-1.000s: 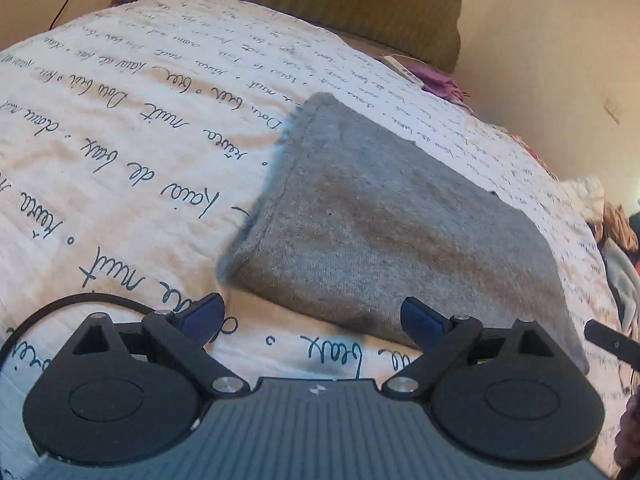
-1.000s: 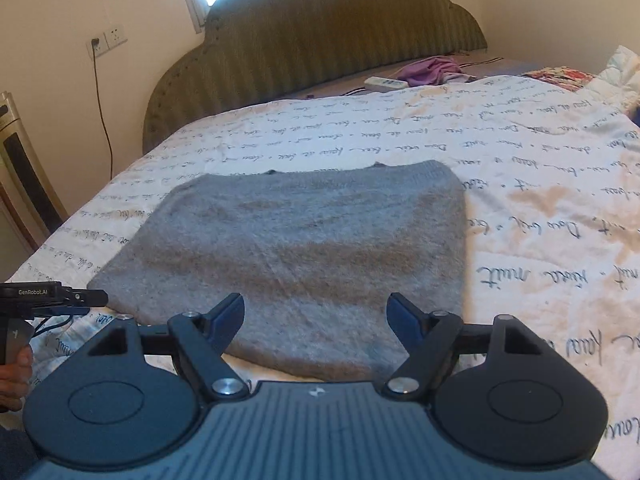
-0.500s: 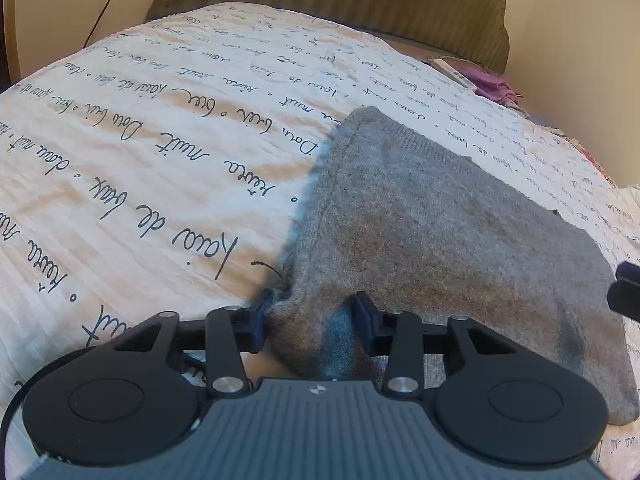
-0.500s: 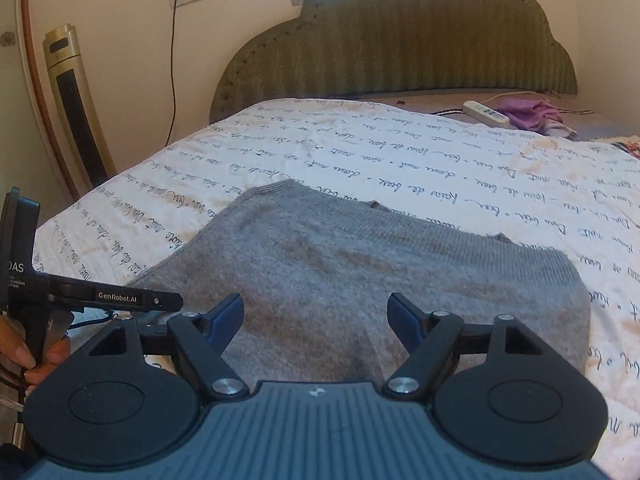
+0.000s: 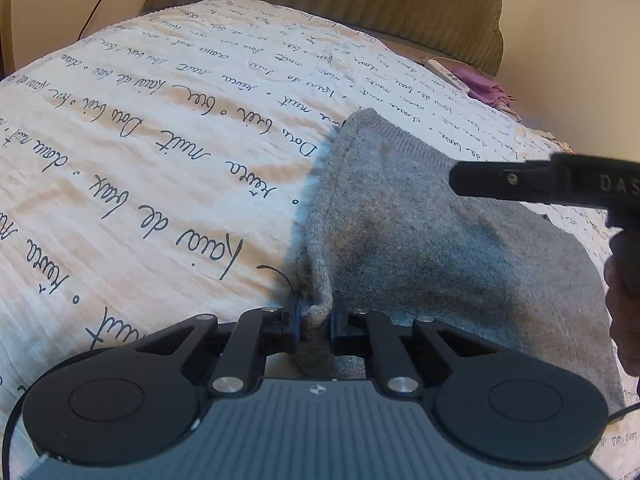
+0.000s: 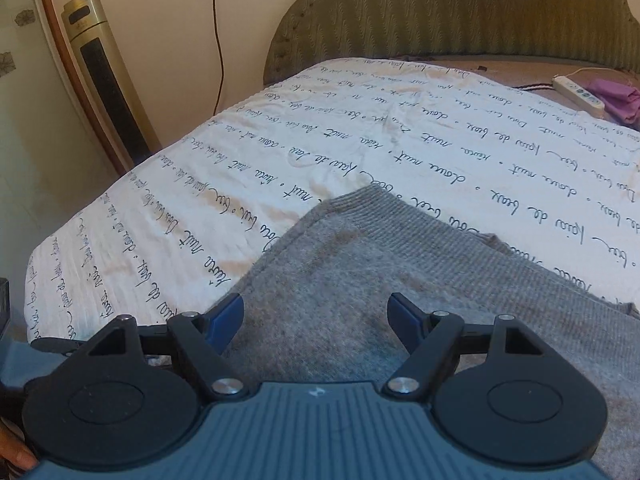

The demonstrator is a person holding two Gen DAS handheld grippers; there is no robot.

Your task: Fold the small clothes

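A grey knitted garment (image 5: 420, 240) lies folded flat on a white bed cover (image 5: 140, 160) printed with script. My left gripper (image 5: 315, 320) is at its near left corner. Its jaws are closing, and the pads pinch a bunched fold of the grey knit. In the right wrist view the same garment (image 6: 360, 272) fills the lower right. My right gripper (image 6: 316, 314) hovers open over its near part with nothing between the fingers. A black bar of the right-hand tool (image 5: 540, 180) juts in above the garment from the right, with a hand below it.
A green padded headboard (image 6: 440, 8) closes the far end of the bed. A white power strip (image 6: 576, 94) and a purple cloth (image 6: 616, 98) lie beside it. A gold tower appliance (image 6: 104, 68) stands by the wall, past the bed's left edge (image 6: 60, 248).
The left jaws went from wide open to pinched on the garment's near left corner. The right gripper swept left across the garment towards the left gripper, staying open.
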